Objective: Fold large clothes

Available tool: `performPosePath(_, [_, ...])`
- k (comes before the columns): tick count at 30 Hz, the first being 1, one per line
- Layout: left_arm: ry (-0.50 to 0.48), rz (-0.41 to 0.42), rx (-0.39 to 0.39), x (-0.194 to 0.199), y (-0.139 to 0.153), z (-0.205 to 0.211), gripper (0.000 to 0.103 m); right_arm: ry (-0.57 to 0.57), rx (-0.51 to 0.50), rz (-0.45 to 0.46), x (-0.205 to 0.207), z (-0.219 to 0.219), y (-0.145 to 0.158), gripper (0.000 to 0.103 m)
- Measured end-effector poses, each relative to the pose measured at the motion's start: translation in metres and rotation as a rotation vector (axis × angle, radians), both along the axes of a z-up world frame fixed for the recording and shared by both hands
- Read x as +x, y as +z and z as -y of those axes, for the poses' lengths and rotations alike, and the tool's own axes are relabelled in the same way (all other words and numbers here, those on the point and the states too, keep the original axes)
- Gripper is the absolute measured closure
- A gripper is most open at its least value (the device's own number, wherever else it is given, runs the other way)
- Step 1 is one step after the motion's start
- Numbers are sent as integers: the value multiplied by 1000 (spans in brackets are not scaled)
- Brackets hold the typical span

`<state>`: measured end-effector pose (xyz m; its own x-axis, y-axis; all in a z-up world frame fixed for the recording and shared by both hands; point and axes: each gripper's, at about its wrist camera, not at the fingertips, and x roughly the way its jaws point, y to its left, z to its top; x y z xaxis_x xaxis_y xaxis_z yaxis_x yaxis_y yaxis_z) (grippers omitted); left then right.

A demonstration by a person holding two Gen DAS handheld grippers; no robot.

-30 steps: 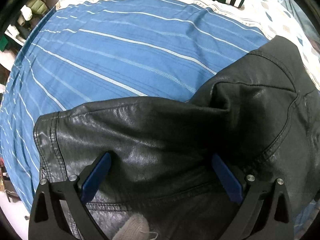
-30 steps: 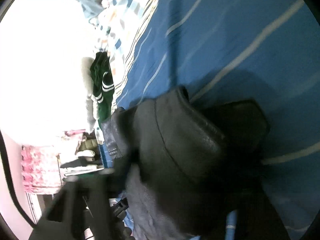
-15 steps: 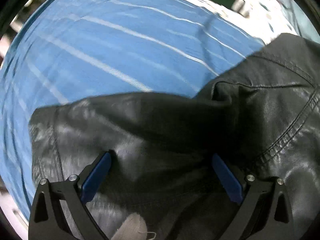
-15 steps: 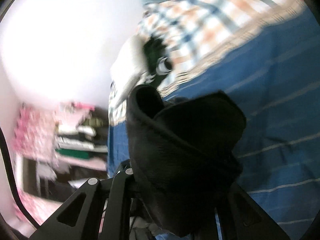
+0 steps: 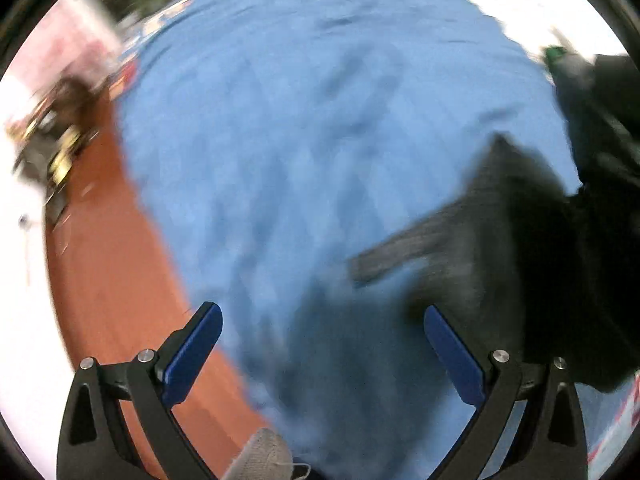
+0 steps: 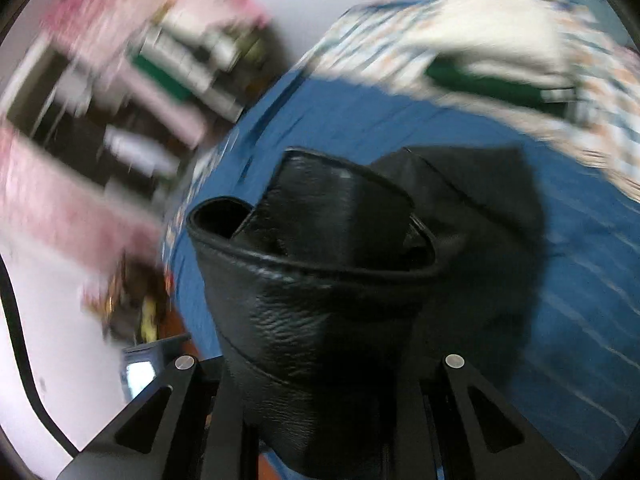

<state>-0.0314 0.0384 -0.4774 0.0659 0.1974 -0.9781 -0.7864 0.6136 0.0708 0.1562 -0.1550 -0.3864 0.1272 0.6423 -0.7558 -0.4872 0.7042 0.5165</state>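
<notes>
The black leather jacket (image 6: 320, 308) is clamped in my right gripper (image 6: 320, 392); its jaws are closed on a thick bunched fold that stands up in front of the lens, with more of the jacket trailing onto the blue striped bedspread (image 6: 580, 280) behind. My left gripper (image 5: 320, 344) is open and empty, blue pads (image 5: 192, 356) wide apart, hovering over the bedspread (image 5: 300, 140) near its left edge. In the left wrist view the jacket (image 5: 520, 240) lies blurred at the right, apart from the fingers.
A reddish-brown floor (image 5: 120, 260) runs along the bed's left edge. A green garment (image 6: 492, 84) and a checked quilt (image 6: 600, 92) lie at the far side of the bed. Cluttered shelves (image 6: 160, 72) stand by the wall. Both views are motion-blurred.
My left gripper has left the jacket and swung left, over bare bedspread and the bed edge. My right gripper has turned and lifted with the jacket fold still in it.
</notes>
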Motion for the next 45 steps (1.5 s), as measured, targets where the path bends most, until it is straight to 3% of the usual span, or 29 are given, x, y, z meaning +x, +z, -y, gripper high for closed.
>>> performPosePath(3, [97,-46,-7,-44,-9,-22,0,134,-75,-46,-26,-64,-42,85])
performPosePath(5, [135,-53,-13,-59,-10,-29,0,223,-158,-160,-42,-103,-86,79])
performPosePath(7, [173,-46,-10,-71,-3,-34,0,273,-231,-232,-51,-118,-109,67])
performPosePath(9, [195,-33,0,-78,7,-37,0,306,-219,-250,-57,-116,-102,57])
performPosePath(12, [218,2,8,-75,19,-43,0,353,-136,-314,-59,-90,-68,18])
performPosePath(13, [226,14,13,-74,24,-44,0,357,-114,-331,-57,-79,-56,17])
performPosePath(16, [241,60,34,-64,33,-52,0,336,-74,-377,-46,-42,-27,17])
performPosePath(18, [225,85,56,-47,37,-53,0,227,-98,-363,-23,-8,-14,17])
performPosePath(20, [201,95,72,-30,36,-54,0,161,-138,-328,5,9,-17,30])
performPosePath(21, [188,99,73,-17,34,-55,0,134,-193,-305,18,11,-24,49])
performPosePath(22, [178,117,71,-6,32,-56,0,121,-221,-302,35,11,-34,57])
performPosePath(25, [137,127,88,23,27,-57,0,138,-304,-330,64,-14,-83,59])
performPosePath(29, [79,116,120,50,15,-56,0,207,-442,-335,72,-67,-147,56])
performPosePath(31, [66,88,124,58,6,-55,0,211,-507,-310,66,-82,-164,56])
performPosePath(33, [45,57,132,65,-5,-55,0,221,-559,-291,62,-90,-161,56])
performPosePath(35, [21,1,141,69,-17,-55,0,218,-534,-326,64,-85,-149,56])
performPosePath(37, [11,-61,139,70,-36,-59,0,181,-449,-353,71,-66,-117,56])
performPosePath(40, [3,-64,108,66,-52,-62,0,137,-304,-330,74,-42,-74,56])
performPosePath(43, [-15,-74,124,67,-54,-60,0,124,-230,-365,81,-46,-83,60])
performPosePath(45, [-18,-67,120,65,-56,-62,0,102,-293,-342,86,-69,-118,61])
